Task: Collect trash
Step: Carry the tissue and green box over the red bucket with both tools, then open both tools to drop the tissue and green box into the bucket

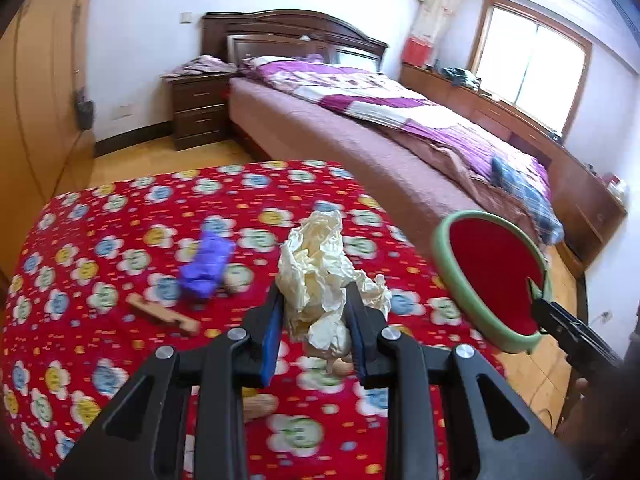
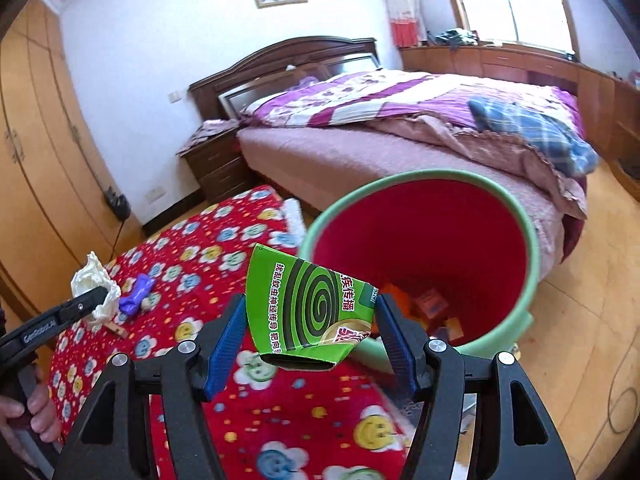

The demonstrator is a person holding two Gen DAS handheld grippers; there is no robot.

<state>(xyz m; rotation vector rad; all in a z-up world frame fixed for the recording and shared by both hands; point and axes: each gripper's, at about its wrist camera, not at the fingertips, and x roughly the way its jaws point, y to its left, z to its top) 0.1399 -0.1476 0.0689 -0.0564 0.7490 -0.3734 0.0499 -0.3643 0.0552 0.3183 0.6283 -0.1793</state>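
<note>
Trash is mid-carry: crumpled paper [image 1: 320, 276] pinched in the narrowed left gripper [image 1: 314, 322], green carton [image 2: 310, 312] clamped across the wider right gripper [image 2: 312, 334]. Bin [image 2: 532, 240] gapes at 2 o'clock of the carton; next, both loads need releasing over it.

A crumpled cream paper wad [image 1: 320, 276] sits between blue-padded black tool fingers [image 1: 270, 340]. The flattened cardboard box [image 2: 308, 308] is bright green with a dark spiral. The round plastic bin [image 2: 532, 240] is red inside, pale green outside. The desk cloth [image 1: 120, 240] is red with flowers.
</note>
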